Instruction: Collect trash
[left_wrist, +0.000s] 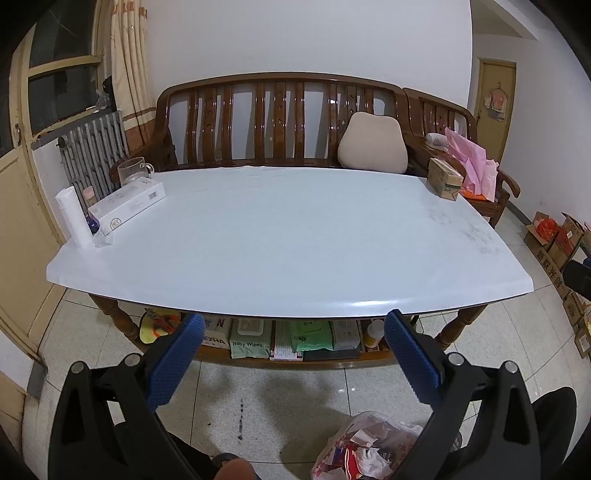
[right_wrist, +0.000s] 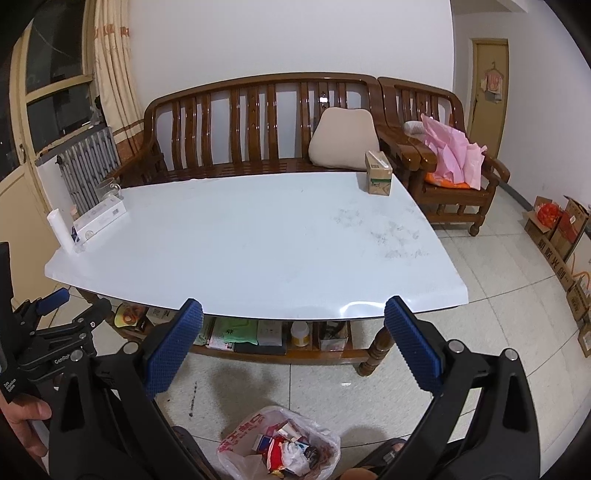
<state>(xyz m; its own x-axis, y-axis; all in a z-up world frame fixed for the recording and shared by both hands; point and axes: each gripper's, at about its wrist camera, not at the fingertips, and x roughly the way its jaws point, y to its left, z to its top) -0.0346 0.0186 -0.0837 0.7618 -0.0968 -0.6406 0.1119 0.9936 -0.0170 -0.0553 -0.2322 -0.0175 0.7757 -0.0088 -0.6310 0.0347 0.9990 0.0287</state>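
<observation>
A clear plastic trash bag (right_wrist: 280, 446) with red print sits on the floor below me, holding crumpled wrappers and paper. It also shows in the left wrist view (left_wrist: 365, 448). My left gripper (left_wrist: 295, 358) is open and empty, held in front of the white table (left_wrist: 280, 243). My right gripper (right_wrist: 293, 347) is open and empty, above the bag and before the table's near edge (right_wrist: 258, 258). The left gripper also shows at the left edge of the right wrist view (right_wrist: 70, 306).
On the table stand a white box (left_wrist: 125, 205), a white roll (left_wrist: 74, 218), a glass mug (left_wrist: 133, 170) and a cardboard box (left_wrist: 445, 179). A wooden bench (left_wrist: 273, 122) and chair (right_wrist: 447, 162) stand behind. Packs fill the shelf under the table (left_wrist: 280, 339). Cartons (right_wrist: 565, 236) line the right wall.
</observation>
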